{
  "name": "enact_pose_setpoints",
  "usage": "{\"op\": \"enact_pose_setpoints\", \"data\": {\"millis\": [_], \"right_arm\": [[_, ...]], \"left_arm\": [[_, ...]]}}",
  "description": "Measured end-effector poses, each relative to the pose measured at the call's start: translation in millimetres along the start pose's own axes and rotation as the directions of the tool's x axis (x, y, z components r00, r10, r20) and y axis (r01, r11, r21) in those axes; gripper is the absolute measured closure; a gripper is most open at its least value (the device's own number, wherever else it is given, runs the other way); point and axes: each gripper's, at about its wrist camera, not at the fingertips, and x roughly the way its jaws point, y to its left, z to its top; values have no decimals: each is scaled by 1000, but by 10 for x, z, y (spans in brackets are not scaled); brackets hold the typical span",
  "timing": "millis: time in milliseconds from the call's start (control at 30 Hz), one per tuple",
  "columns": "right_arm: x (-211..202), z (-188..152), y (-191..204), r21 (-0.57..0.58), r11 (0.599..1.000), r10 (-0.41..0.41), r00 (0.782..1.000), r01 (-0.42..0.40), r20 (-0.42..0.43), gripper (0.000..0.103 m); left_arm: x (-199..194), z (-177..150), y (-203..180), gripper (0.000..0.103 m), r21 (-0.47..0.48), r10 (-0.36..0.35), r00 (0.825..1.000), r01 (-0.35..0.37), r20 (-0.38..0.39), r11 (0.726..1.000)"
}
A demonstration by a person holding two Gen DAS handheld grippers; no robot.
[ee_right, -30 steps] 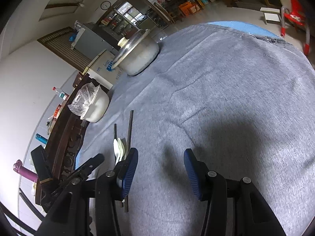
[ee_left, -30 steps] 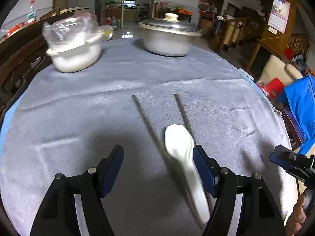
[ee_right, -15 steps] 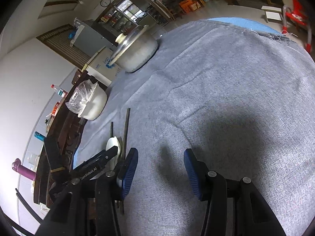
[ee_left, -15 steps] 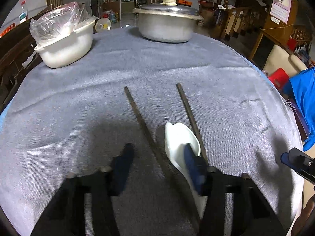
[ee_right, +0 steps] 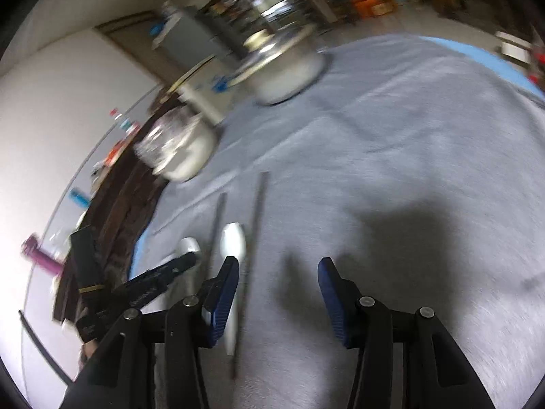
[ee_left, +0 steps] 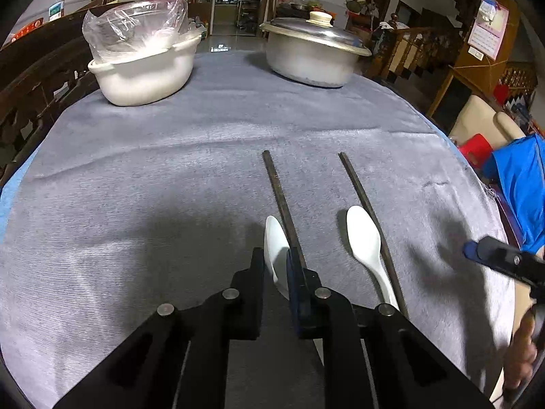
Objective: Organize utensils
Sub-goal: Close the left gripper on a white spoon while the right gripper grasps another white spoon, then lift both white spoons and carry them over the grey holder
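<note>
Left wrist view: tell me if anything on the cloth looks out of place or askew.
Nothing spilled or broken. The two chopsticks lie apart, not paired. One white spoon lies against the right chopstick; a second spoon is pinched in the left tool. The right tool is open. Bowl and pot stand upright.

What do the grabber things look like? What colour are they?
Both are black with two flat fingers. The left gripper has silver round bolts on its black arms and a dark blue pad. The right gripper has ridged blue finger pads, silver bolts too. No cables or sleeves show.
</note>
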Motion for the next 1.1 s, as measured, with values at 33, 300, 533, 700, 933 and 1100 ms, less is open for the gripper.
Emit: {"op": "enact_pose_setpoints", "data": {"millis": [33, 300, 533, 700, 933, 1100], "right_arm": [[84, 46, 75, -32, 999, 10, 1000, -11, -19, 51], [631, 191, 522, -226, 974, 0, 991, -32, -136, 51], [892, 320, 680, -314, 949, -59, 983, 2, -173, 51], [1113, 295, 692, -374, 925, -153, 962, 59, -227, 51], [1169, 195, 763, -489, 860, -263, 949, 147, -176, 94], [927, 247, 666, -414, 901, -200, 971, 132, -127, 95]], "left_arm": [[-10, -5, 11, 90, 3, 0, 1000, 0, -3, 1000], [-56, 11, 143, 67, -2, -5, 1000, 5, -9, 1000], [47, 64, 288, 63, -91, -27, 997, 21, -68, 996], [95, 49, 267, 63, -118, -47, 996, 38, -78, 992], [174, 72, 176, 94, -85, -14, 998, 8, -67, 996], [110, 48, 191, 98, -88, -16, 999, 12, -39, 996]]}}
